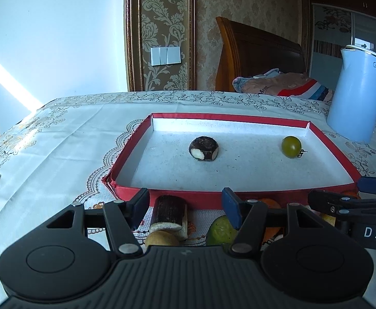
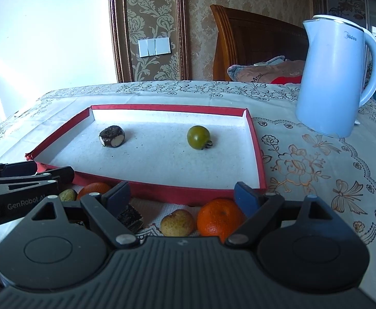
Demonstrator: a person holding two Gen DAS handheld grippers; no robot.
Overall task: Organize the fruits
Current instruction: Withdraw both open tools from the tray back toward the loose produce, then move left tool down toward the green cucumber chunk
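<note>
A red-walled tray [image 1: 162, 193] [image 2: 177, 193] holds a dark water chestnut [image 1: 203, 148] [image 2: 112, 136] and a green tomato [image 1: 291, 146] [image 2: 198, 137]. Loose fruit lies on the cloth before its near wall. My left gripper [image 1: 185, 203] is open and empty over a sugarcane piece [image 1: 169, 213], a yellowish fruit [image 1: 161, 239] and a green fruit [image 1: 220, 230]. My right gripper [image 2: 182, 195] is open and empty over a sugarcane piece [image 2: 130, 218], a small yellow pear-like fruit [image 2: 177, 222] and an orange [image 2: 219, 219]. Another orange [image 2: 93, 189] lies by the left gripper's fingers [image 2: 56, 175].
A pale blue kettle [image 1: 360, 94] [image 2: 337, 79] stands on the embroidered tablecloth [image 2: 316, 170] right of the tray. A wooden headboard and bedding lie behind the table. The table's left edge drops off near the sunlit wall.
</note>
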